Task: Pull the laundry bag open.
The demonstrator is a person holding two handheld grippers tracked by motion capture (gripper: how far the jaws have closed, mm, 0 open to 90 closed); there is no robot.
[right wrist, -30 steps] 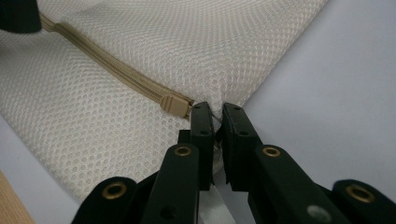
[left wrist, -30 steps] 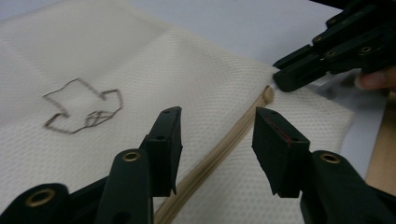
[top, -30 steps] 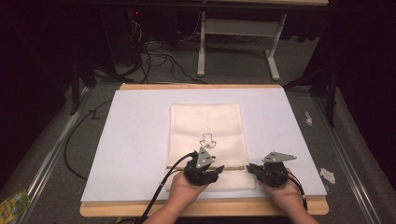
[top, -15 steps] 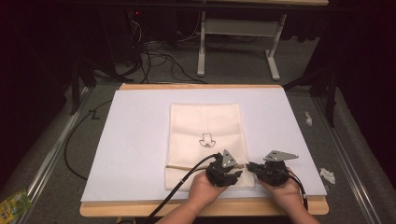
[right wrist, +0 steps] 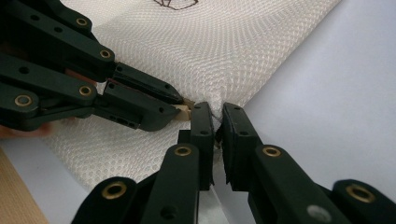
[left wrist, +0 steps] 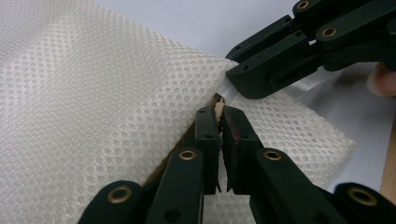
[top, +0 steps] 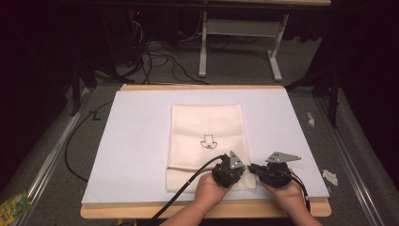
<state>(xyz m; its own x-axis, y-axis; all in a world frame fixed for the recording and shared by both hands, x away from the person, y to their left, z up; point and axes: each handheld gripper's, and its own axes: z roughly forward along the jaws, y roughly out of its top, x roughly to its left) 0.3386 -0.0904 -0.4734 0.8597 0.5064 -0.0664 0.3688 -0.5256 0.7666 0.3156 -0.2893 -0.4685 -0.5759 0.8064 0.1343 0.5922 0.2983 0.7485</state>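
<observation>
A cream mesh bag (top: 207, 127) with a small dark line drawing (top: 207, 141) lies flat on the white table cover. A tan zipper line (top: 186, 168) crosses its near end. Both grippers meet at the bag's near right edge. My left gripper (top: 242, 169) (left wrist: 218, 114) is shut on a small tan zipper pull at the end of that line. My right gripper (top: 253, 168) (right wrist: 215, 116) faces it and is shut on the bag's edge, with bunched mesh between its jaws. In the right gripper view the left gripper (right wrist: 183, 108) comes in from the left, its tips nearly touching mine.
The white cover (top: 131, 141) spreads over a wooden table whose front edge (top: 141, 212) is near the hands. A black cable (top: 188, 186) trails from the left gripper off the front. Paper scraps (top: 329, 176) and a green packet (top: 11, 207) lie on the floor beside the table.
My left gripper has slid to the right along the tan zipper line, up to the right gripper. The right gripper has stayed at the bag's right edge.
</observation>
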